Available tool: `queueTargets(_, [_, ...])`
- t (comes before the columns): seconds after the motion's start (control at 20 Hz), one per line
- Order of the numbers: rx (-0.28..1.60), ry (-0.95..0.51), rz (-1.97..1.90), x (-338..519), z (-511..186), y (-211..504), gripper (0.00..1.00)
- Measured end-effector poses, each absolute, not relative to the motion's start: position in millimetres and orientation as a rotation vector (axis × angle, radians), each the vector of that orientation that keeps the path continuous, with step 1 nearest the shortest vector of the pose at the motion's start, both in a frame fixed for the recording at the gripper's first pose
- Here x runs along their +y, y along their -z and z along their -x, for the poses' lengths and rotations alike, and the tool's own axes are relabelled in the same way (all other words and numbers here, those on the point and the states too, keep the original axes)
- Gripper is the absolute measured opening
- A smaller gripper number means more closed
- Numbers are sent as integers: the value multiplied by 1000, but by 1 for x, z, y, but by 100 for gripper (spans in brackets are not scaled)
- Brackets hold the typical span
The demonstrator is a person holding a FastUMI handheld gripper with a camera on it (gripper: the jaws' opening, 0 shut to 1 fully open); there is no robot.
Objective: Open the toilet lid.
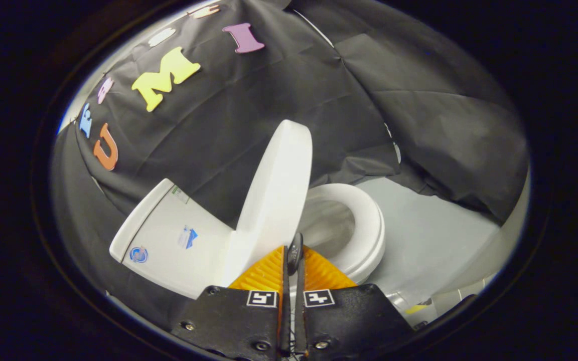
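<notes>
So going left to right here: the white ceramic toilet tank (168, 235) sits furthest left, backed up against the black cloth booth wall (269, 85), with a couple of small blue stickers on its face (too small to make out). Everything looks tilted because the gripper camera is rolled over.

Next to the tank is the white oval plastic toilet lid (274, 195). It's raised, standing close to upright on its hinge end by the tank, so the bowl is uncovered. Its lower edge comes down right to the tips of the gripper.

The gripper (294, 253) has its two fingers pressed nearly together, just a thin slit between them. There's a small dark rounded bit sticking up at the tips, right against the bottom edge of the lid. I can't tell if the fingers are actually pinching the lid edge or just sitting next to it.

Right of the lid is the white ring-shaped toilet seat (369, 225), down flat on the bowl, with the shadowed inside of the bowl visible through it. Beyond the seat is the pale grey floor (434, 235), running up to where the black cloth hangs down.
</notes>
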State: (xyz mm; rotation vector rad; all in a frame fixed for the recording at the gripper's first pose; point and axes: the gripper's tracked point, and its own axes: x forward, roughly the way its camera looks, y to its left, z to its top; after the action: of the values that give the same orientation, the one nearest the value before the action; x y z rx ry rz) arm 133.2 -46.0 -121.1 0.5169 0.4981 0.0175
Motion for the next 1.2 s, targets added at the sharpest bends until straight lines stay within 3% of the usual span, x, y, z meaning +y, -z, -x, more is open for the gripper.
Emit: queueTargets(1.2, [428, -13, -341, 7, -131, 78, 7])
